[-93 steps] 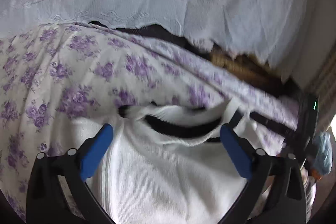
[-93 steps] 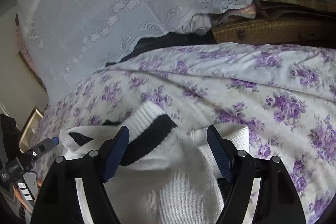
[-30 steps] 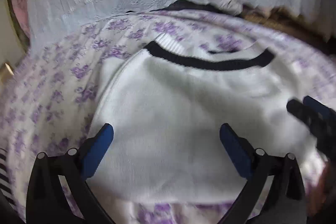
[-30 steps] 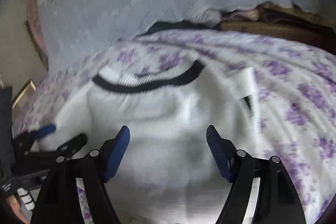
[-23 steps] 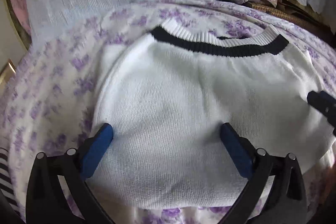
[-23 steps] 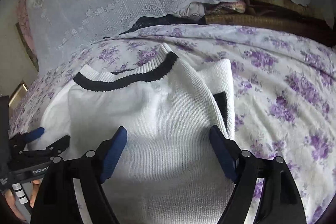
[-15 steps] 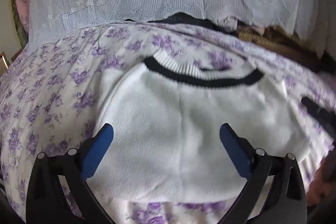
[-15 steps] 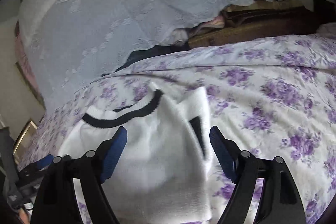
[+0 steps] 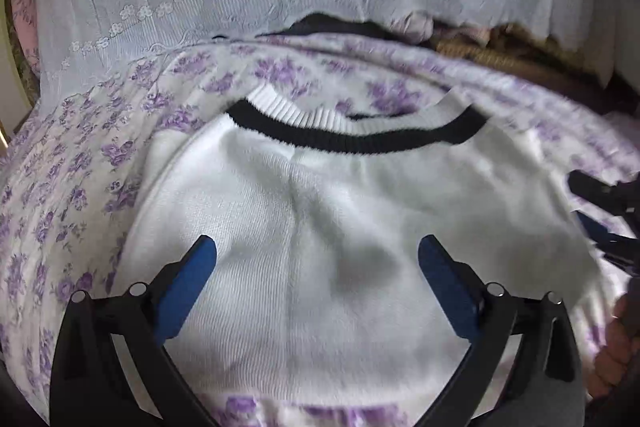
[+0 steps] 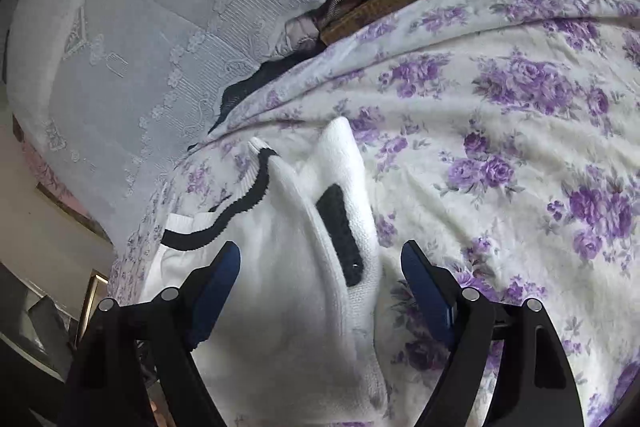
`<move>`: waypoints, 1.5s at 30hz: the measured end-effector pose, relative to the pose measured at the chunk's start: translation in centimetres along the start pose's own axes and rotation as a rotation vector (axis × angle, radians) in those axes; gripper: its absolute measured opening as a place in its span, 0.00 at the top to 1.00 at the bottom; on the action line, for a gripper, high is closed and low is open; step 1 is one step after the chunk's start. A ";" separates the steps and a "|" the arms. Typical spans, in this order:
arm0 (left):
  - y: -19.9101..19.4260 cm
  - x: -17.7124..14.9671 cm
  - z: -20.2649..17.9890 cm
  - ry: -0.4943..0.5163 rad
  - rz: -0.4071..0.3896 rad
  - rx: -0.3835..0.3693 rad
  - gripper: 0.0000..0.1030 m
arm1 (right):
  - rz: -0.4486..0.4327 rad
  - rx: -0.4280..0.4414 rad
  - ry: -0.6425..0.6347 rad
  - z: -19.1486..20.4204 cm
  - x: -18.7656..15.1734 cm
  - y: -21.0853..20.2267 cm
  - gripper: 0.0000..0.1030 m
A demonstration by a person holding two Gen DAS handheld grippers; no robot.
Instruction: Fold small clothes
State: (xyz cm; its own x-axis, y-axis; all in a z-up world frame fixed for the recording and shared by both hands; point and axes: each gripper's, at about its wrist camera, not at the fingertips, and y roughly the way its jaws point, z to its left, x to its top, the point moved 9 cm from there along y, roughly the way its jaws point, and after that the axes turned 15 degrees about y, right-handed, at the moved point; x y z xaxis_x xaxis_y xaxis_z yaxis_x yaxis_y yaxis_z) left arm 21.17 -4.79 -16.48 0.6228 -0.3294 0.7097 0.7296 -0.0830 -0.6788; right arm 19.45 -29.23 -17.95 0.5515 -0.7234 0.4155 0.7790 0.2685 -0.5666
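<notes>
Since a moment ago my right gripper (image 10: 320, 267) slid to the ribbed white sweater's (image 9: 340, 247) sleeve edge, jaws widening, empty; left gripper (image 9: 318, 263) spread. Black-banded collar points away on floral bedspread (image 10: 520, 155).

Both wrist cameras look steeply down, close over the bed, sharing the white sweater (image 9: 320, 227) from opposite sides.

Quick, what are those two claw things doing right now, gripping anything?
Left gripper: open, holding nothing, above the white sweater.
Right gripper: open, jaws just been widening, the sweater's folded sleeve between them but not pinched.
</notes>
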 end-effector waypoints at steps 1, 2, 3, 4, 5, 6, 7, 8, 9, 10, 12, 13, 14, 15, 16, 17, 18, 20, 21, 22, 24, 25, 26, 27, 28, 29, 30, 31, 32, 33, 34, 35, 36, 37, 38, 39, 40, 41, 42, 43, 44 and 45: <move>-0.4 0.0 -0.2 0.000 -0.005 -0.006 0.04 | 0.004 -0.005 -0.009 0.0 0.0 0.1 0.19; -0.2 -0.2 -0.7 0.012 0.005 -0.020 0.04 | 0.010 -0.008 -0.008 -0.1 -0.1 0.2 0.19; 0.3 -0.4 -1.4 0.034 0.025 -0.038 0.04 | 0.026 -0.013 0.007 -0.6 -0.1 0.6 0.19; 1.1 -0.7 -2.1 0.061 0.054 -0.042 0.04 | 0.050 -0.018 0.026 -1.2 -0.3 1.2 0.19; 2.5 -1.4 -2.9 0.103 0.105 -0.023 0.04 | 0.067 -0.017 0.038 -1.7 -0.3 1.5 0.19; 3.0 -1.5 -3.2 0.127 0.111 -0.003 0.04 | 0.062 0.000 0.035 -1.6 -0.2 1.7 0.19; 2.7 -1.3 -3.4 0.147 0.093 0.031 0.04 | 0.062 0.006 0.034 -1.5 -0.2 1.8 0.19; 2.2 -1.1 -3.5 0.156 0.086 0.044 0.04 | 0.063 0.011 0.038 -1.5 -0.1 1.8 0.18; 1.9 -1.1 -3.6 0.155 0.078 0.046 0.04 | 0.060 0.024 0.040 -1.4 0.0 2.0 0.18; 1.6 -1.0 -3.7 0.149 0.066 0.035 0.04 | 0.058 0.029 0.037 -1.3 0.1 2.2 0.18; 1.1 -0.8 -4.1 0.142 0.049 -0.004 0.04 | 0.060 0.056 0.041 -0.9 0.5 2.6 0.21; 0.6 -0.6 -4.4 0.144 0.033 -0.020 0.04 | 0.068 0.072 0.046 -0.8 0.5 2.8 0.25; 0.3 -0.5 -4.6 0.152 0.020 -0.016 0.04 | 0.073 0.079 0.050 -0.8 0.6 3.0 0.27; -0.1 -0.1 -4.8 0.169 0.005 0.006 0.04 | 0.079 0.083 0.054 -0.8 0.6 3.1 0.29; -0.1 0.0 -4.8 0.175 0.000 0.020 0.04 | 0.084 0.087 0.055 -0.9 0.6 3.1 0.29; 0.0 0.2 -4.7 0.173 0.001 0.026 0.04 | 0.091 0.092 0.054 -0.8 0.6 3.1 0.29; 0.1 0.3 -4.6 0.166 0.009 0.023 0.04 | 0.101 0.092 0.046 -0.8 0.5 3.2 0.29; 0.9 0.7 -4.3 0.138 0.042 -0.001 0.04 | 0.114 0.095 0.030 -0.6 0.1 3.2 0.29; 1.2 1.0 -4.2 0.123 0.051 -0.009 0.04 | 0.125 0.097 0.019 -0.5 -0.3 3.1 0.31; 1.6 1.3 -3.9 0.100 0.059 -0.017 0.04 | 0.129 0.093 0.014 -0.5 -0.6 2.9 0.32; 2.4 1.5 -3.7 0.088 0.078 -0.018 0.04 | 0.131 0.089 0.006 -0.5 -0.9 2.8 0.32; 3.8 1.3 -3.6 0.088 0.114 -0.016 0.04 | 0.131 0.081 0.003 -0.6 -1.0 2.9 0.30; 4.6 1.1 -3.7 0.084 0.130 -0.025 0.04 | 0.125 0.077 -0.005 -0.5 -1.0 3.1 0.29; 5.2 0.9 -3.6 0.072 0.125 -0.037 0.04 | 0.118 0.078 -0.013 -0.4 -0.9 3.1 0.24; 5.3 0.9 -3.4 0.055 0.111 -0.051 0.04 | 0.113 0.097 -0.033 0.0 -1.0 3.1 0.13; 5.1 0.9 -3.3 0.051 0.109 -0.054 0.04 | 0.113 0.122 -0.048 0.4 -1.1 3.0 0.07; 5.0 0.8 -3.3 0.053 0.104 -0.050 0.04 | 0.121 0.152 -0.073 1.0 -1.3 3.0 0.03; 4.9 0.7 -3.4 0.058 0.096 -0.038 0.04 | 0.124 0.138 -0.085 1.2 -1.4 3.2 0.03; 4.9 0.7 -3.4 0.063 0.091 -0.027 0.04 | 0.126 0.124 -0.090 1.1 -1.5 3.4 0.03; 4.8 0.7 -3.5 0.070 0.088 -0.016 0.04 | 0.119 0.129 -0.090 1.2 -1.5 3.2 0.03; 4.7 0.7 -3.5 0.073 0.086 -0.012 0.04 | 0.110 0.147 -0.076 1.2 -1.4 3.0 0.03; 4.6 0.7 -3.5 0.070 0.086 -0.016 0.04 | 0.102 0.161 -0.064 1.2 -1.3 2.9 0.03; 4.6 0.6 -3.4 0.066 0.086 -0.021 0.04 | 0.100 0.169 -0.059 1.2 -1.3 2.8 0.04; 4.7 0.6 -3.4 0.063 0.087 -0.026 0.04 | 0.105 0.160 -0.067 1.2 -1.4 2.9 0.06; 4.6 0.7 -3.5 0.064 0.086 -0.026 0.04 | 0.109 0.138 -0.080 1.1 -1.5 2.9 0.08; 4.7 0.7 -3.5 0.065 0.086 -0.023 0.04 | 0.109 0.119 -0.088 1.0 -1.6 3.0 0.13; 4.7 0.7 -3.4 0.067 0.086 -0.022 0.04 | 0.107 0.108 -0.092 0.9 -1.6 2.9 0.21; 4.7 0.7 -3.5 0.067 0.085 -0.022 0.04 | 0.102 0.096 -0.085 0.7 -1.5 2.9 0.27; 4.7 0.7 -3.5 0.067 0.086 -0.023 0.04 | 0.100 0.084 -0.076 0.4 -1.4 2.9 0.40; 4.7 0.7 -3.4 0.067 0.086 -0.024 0.04 | 0.096 0.073 -0.060 0.0 -1.3 2.9 0.49; 4.7 0.7 -3.5 0.067 0.085 -0.024 0.04 | 0.093 0.070 -0.043 -0.3 -1.1 2.9 0.53; 4.7 0.7 -3.5 0.067 0.086 -0.023 0.04 | 0.093 0.072 -0.022 -0.6 -1.0 2.9 0.56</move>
State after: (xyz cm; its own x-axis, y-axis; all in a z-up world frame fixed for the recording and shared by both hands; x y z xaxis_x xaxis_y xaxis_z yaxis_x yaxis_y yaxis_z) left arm 24.04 -8.67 -19.82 0.6616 -0.3983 0.6353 0.6674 -0.0735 -0.7411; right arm 20.99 -28.16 -20.47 0.6279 -0.6796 0.3793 0.7433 0.3791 -0.5512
